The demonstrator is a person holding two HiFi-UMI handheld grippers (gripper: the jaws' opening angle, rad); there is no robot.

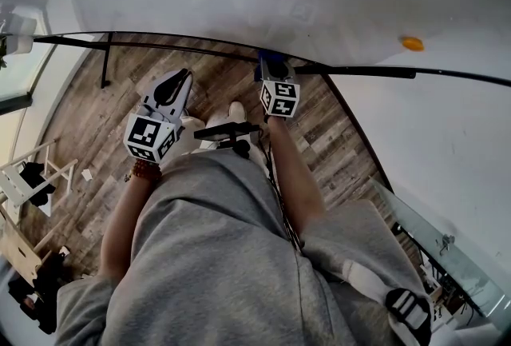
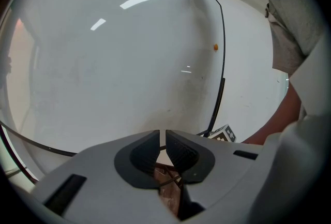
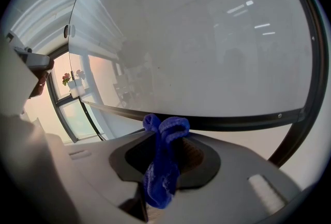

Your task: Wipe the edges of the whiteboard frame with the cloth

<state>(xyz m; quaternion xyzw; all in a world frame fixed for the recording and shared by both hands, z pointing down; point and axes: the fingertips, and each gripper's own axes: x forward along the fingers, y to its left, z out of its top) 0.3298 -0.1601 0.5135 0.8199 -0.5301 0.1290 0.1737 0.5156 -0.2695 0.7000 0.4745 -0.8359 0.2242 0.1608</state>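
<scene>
Nearest, the left hand-held gripper [image 2: 163, 149] hangs idle above the wood-plank floor [image 1: 96, 121], its dark ribbed jaws drawn almost together on nothing. Further out, the right hand-held gripper [image 3: 166, 153] is clamped on a bunched blue cloth [image 3: 161, 166]. The cloth's top fold sits at the thin black frame [image 3: 232, 120] along the lower edge of the glossy white whiteboard [image 3: 207, 36], though actual contact cannot be confirmed. Wiping of that edge seems to be in hand. The next move probably calls for sliding the cloth sideways along the bar, with steady pressure, toward a corner.
</scene>
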